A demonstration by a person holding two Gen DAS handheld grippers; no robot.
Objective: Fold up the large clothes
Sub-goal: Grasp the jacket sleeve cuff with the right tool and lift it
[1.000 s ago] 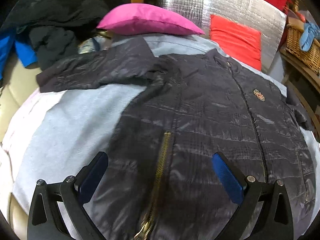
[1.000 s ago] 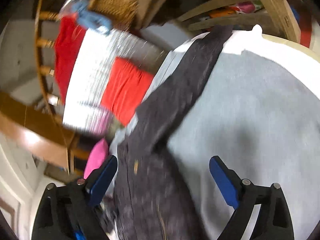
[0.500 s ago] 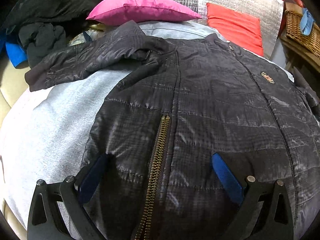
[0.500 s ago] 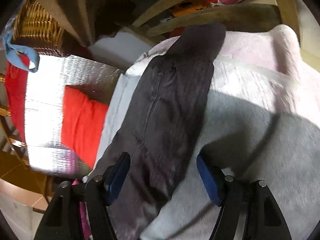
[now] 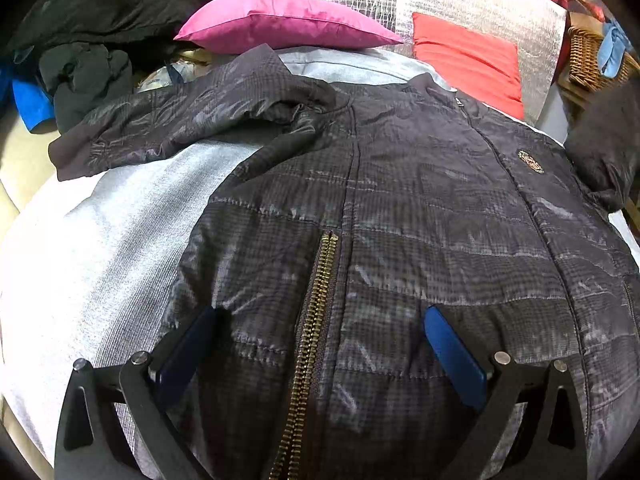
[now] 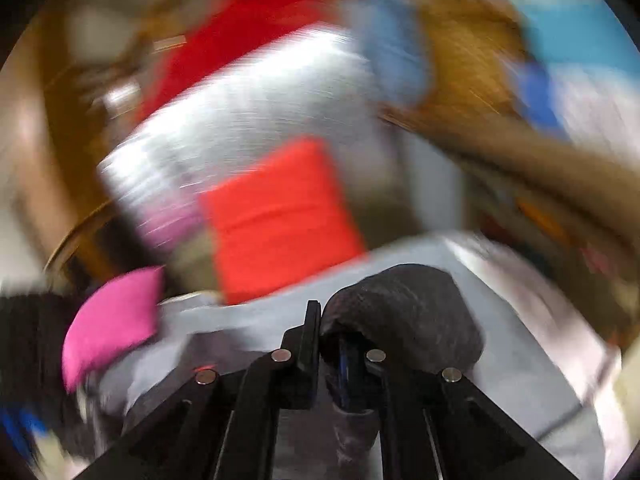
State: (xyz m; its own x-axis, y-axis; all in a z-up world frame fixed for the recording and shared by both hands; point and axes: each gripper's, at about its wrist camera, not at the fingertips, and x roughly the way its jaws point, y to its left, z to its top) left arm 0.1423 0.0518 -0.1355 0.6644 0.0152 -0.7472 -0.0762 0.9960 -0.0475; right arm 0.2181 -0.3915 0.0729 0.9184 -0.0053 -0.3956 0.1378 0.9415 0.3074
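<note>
A grey blanket [image 5: 92, 248] covers the bed, and the dark quilted jacket [image 5: 420, 208] lies spread flat on it, front up, collar toward the pink pillow [image 5: 280, 20] and red cushion [image 5: 468, 60] beyond. One jacket sleeve [image 5: 172, 128] stretches out sideways toward a heap of dark clothes [image 5: 88, 40]. The left tool [image 5: 320, 344] stands wide open over the jacket's hem, its pads straddling the brass zipper [image 5: 316, 320]. The right tool [image 6: 332, 344] has just closed and pinches the jacket's other sleeve [image 6: 404, 312], bunched over its tips.
</note>
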